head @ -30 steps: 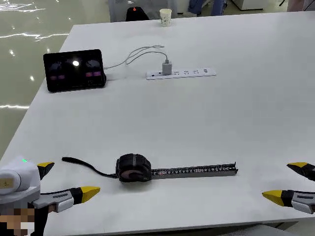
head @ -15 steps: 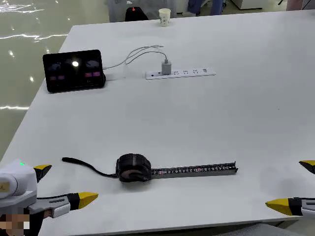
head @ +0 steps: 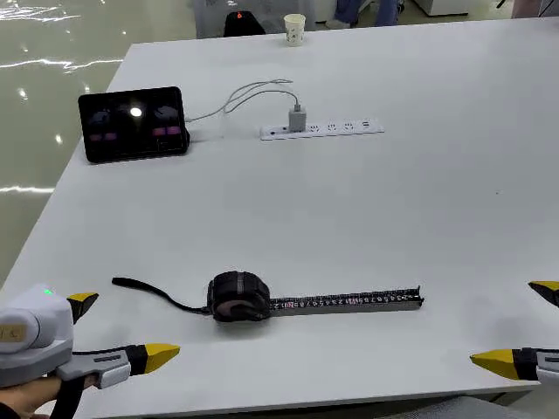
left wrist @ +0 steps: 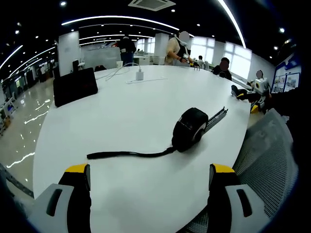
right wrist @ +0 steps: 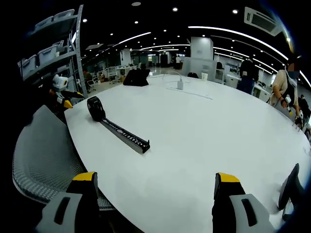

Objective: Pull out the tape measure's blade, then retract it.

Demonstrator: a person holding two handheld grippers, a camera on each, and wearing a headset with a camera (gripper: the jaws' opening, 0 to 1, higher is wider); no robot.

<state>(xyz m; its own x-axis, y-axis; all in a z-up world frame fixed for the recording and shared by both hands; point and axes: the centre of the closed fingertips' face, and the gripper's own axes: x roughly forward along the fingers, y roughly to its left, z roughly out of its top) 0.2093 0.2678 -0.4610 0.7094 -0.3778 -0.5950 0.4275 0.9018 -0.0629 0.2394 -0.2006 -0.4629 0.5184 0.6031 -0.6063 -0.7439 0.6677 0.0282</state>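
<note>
Both apart: left claw point(head: 124, 325), right claw point(head: 517, 323) | tape measure point(head: 238, 298) unmoved | blade point(head: 349, 302) still out

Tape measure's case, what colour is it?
The tape measure's case is black, with a paler round centre on its side; the head view shows it best.

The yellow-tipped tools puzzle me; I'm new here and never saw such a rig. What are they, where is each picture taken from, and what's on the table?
No robot: a person holds a two-jaw gripper in each hand, the left gripper and right gripper, both open and empty. The wide picture comes from a camera on the person's head; each round one from a camera riding on a gripper, looking along its yellow-tipped jaws. On the white table lie a black tape measure, its blade pulled out and strap trailing, and farther back a tablet, a power strip and a paper cup.
</note>
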